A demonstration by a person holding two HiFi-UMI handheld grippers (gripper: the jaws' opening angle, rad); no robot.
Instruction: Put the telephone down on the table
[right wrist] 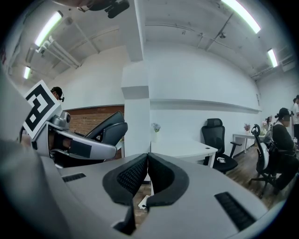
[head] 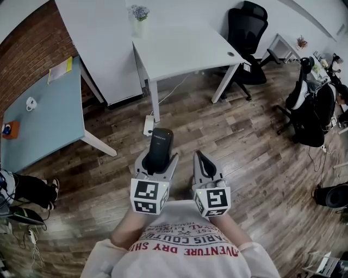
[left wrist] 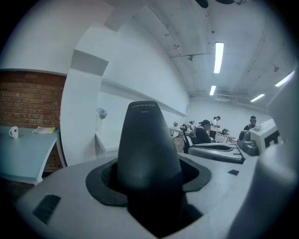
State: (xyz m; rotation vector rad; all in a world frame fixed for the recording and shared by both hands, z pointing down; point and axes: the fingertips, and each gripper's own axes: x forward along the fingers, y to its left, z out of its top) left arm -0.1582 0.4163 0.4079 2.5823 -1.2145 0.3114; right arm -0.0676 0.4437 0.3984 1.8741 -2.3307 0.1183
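Note:
A black telephone handset point(head: 161, 145) stands upright between the jaws of my left gripper point(head: 157, 158), which is shut on it above the wooden floor. In the left gripper view the telephone point(left wrist: 147, 149) fills the middle, its sides pressed by both dark pads. My right gripper point(head: 200, 159) is held just to the right at the same height; its pads meet with nothing between them, so the right gripper point(right wrist: 147, 161) is shut. The white table point(head: 185, 51) lies ahead, beyond both grippers, and also shows in the right gripper view as a white table point(right wrist: 187, 148).
A pale blue table point(head: 43, 119) with a cup and papers stands at the left. A vase of flowers point(head: 140, 16) sits on the white table's far corner. A power strip point(head: 148, 125) lies on the floor by a table leg. A black office chair point(head: 247, 32) and a seated person point(head: 315, 108) are at the right.

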